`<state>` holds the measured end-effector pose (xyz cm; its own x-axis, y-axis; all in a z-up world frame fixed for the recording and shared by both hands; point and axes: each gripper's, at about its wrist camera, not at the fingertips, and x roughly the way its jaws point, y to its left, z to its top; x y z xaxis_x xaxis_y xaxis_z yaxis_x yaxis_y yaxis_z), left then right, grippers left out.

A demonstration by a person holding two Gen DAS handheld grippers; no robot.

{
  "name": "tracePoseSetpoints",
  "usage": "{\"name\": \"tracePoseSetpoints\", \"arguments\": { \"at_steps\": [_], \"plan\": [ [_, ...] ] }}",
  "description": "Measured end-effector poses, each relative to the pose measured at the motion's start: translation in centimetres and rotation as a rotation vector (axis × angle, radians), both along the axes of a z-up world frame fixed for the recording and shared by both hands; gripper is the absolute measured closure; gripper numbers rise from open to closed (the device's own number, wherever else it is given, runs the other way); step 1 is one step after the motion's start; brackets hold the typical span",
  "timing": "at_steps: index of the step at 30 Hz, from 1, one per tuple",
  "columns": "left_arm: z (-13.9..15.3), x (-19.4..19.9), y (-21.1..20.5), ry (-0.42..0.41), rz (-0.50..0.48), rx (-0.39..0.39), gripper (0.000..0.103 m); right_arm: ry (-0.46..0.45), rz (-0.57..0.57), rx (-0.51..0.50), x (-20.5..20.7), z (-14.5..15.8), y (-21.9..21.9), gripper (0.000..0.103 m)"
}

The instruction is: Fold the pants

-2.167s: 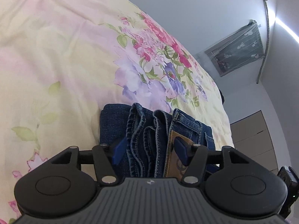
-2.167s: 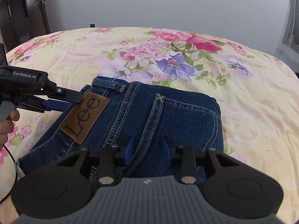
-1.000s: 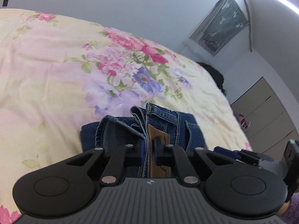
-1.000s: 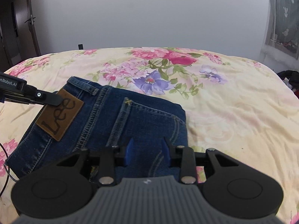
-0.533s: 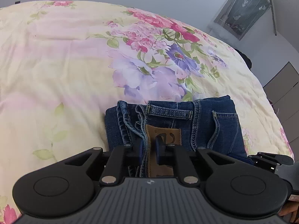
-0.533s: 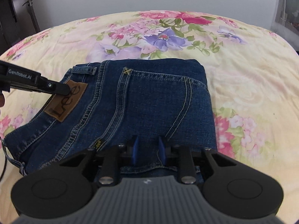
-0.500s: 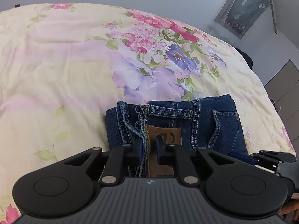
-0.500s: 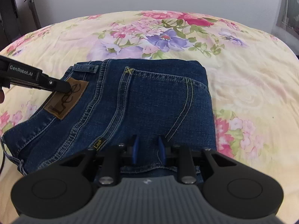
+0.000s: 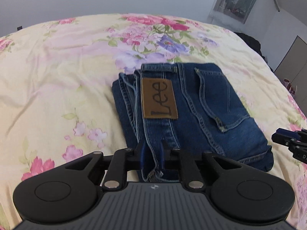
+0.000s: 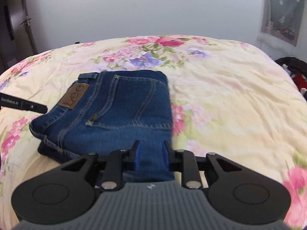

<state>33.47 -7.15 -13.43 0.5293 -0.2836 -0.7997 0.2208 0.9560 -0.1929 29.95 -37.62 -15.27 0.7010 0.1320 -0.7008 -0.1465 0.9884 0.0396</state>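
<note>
Jeans (image 9: pixel 191 111) folded in compact stack on floral bedspread (image 9: pixel 57 80), brown patch (image 9: pixel 159 98) up.

Left gripper (image 9: pixel 152 153) at near waistband edge, jaws narrow, denim between blue pads; grip or mere contact — cannot tell.

Right gripper (image 10: pixel 150 153) over near right edge, jaws slightly apart, fabric between; contact unclear.

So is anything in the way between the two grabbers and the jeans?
No, nothing visible. The folded jeans lie on the flowery bedspread, and both the left gripper and right gripper sit right at their near edge.
</note>
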Motion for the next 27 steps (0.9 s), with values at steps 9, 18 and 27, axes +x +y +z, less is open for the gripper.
{"name": "tracePoseSetpoints", "arguments": {
  "at_steps": [9,18,27],
  "plan": [
    [-2.7,0.3,-0.9,0.05,0.007,0.084,0.087,0.059,-0.053,-0.022,-1.5,-4.7,0.0,0.081],
    [-3.1,1.0,-0.4,0.1,0.037,0.045,0.087,0.101,-0.069,-0.088,-3.1,-5.2,0.2,0.103],
    [-3.1,0.8,-0.7,0.092,0.051,0.053,0.087,0.102,-0.211,0.237,-5.7,-4.8,-4.8,0.099]
  ]
}}
